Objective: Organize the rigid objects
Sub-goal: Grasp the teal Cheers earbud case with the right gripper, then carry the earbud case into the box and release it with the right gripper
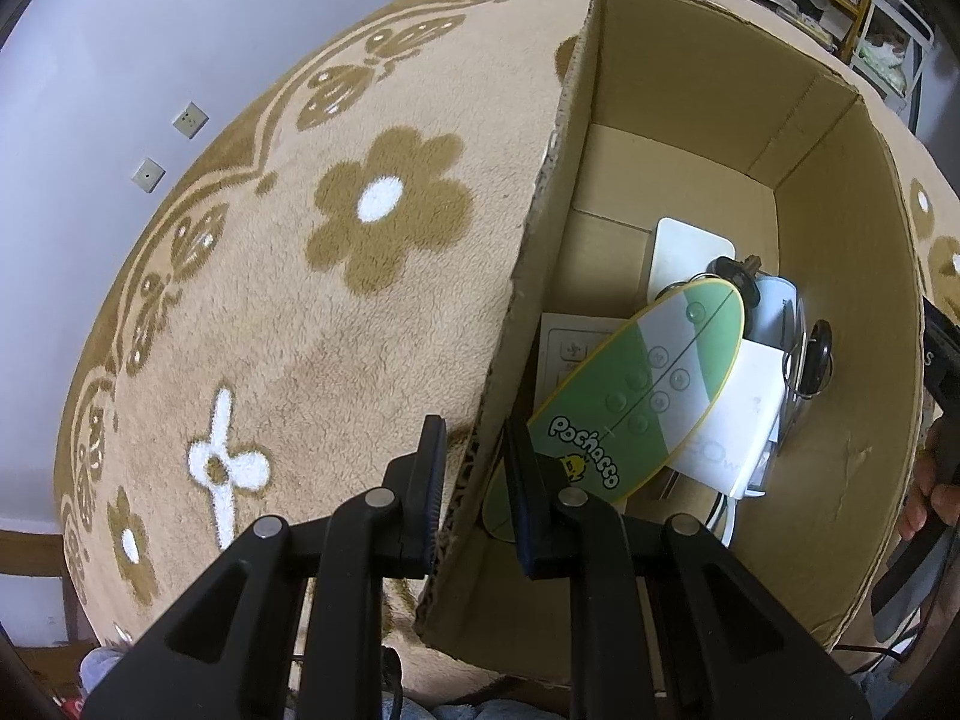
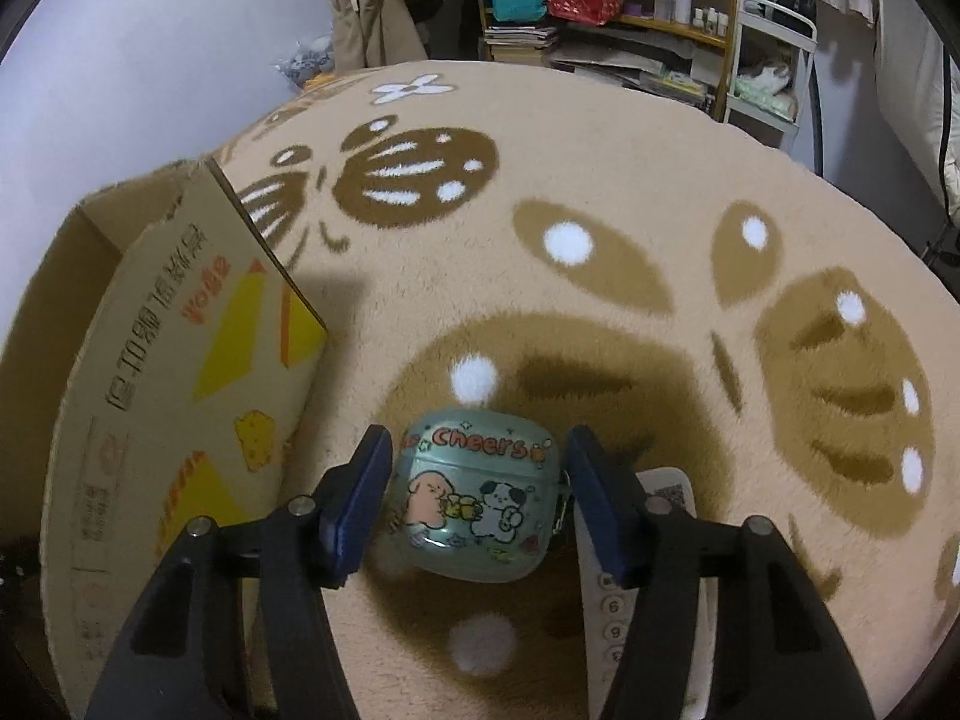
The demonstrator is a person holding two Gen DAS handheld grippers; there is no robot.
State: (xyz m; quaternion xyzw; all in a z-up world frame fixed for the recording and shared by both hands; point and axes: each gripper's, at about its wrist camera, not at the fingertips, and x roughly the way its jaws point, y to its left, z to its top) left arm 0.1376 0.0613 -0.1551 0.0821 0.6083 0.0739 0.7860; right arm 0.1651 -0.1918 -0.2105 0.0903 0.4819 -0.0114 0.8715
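Observation:
My left gripper (image 1: pixel 471 429) is shut on the near side wall of an open cardboard box (image 1: pixel 690 90) that stands on the flowered carpet. Inside the box lie a green and white oval Pochacco remote (image 1: pixel 648 390), a white charger (image 1: pixel 741 420), a white flat case (image 1: pixel 684 252) and a black key fob (image 1: pixel 817 354). In the right wrist view a pale green earbud case (image 2: pixel 474 498) printed "Cheers" rests on the carpet. My right gripper (image 2: pixel 478 441) is around it, with both blue pads against its sides.
A white remote (image 2: pixel 618 606) with number keys lies under my right gripper's right finger. The printed outside of the cardboard box (image 2: pixel 180 372) rises at the left. Shelves (image 2: pixel 660 30) and bags stand behind the carpet. A person's hand (image 1: pixel 924 498) shows beyond the box's far wall.

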